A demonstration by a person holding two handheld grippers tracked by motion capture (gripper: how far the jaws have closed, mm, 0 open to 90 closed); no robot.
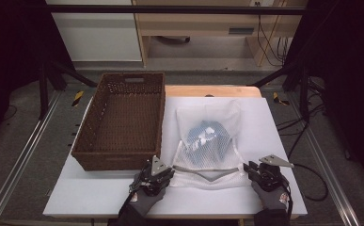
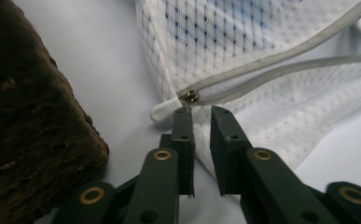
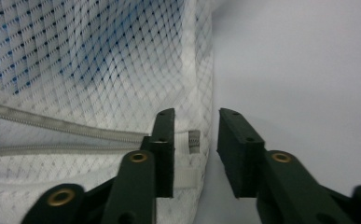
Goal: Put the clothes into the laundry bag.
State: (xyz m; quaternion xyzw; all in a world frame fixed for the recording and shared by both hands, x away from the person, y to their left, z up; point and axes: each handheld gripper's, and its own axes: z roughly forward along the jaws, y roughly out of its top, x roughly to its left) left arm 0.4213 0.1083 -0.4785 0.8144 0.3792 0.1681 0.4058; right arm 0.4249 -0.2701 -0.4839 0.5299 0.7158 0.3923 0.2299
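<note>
left gripper [image 2: 200, 114] at mesh bag [image 2: 262, 42] zipper pull [image 2: 190, 96], jaws apart

Left gripper [image 1: 163, 173] jaws slightly parted; right gripper [image 1: 249, 168] jaws parted wider.

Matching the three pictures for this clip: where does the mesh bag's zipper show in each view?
High view: the zipper runs across the near end of the mesh bag, between the two tools.
Left gripper view: upper right, slanting up from its metal slider just past the left tool.
Right gripper view: lower left, ending by the right tool.
Shared landmark: the blue item inside the bag.
</note>
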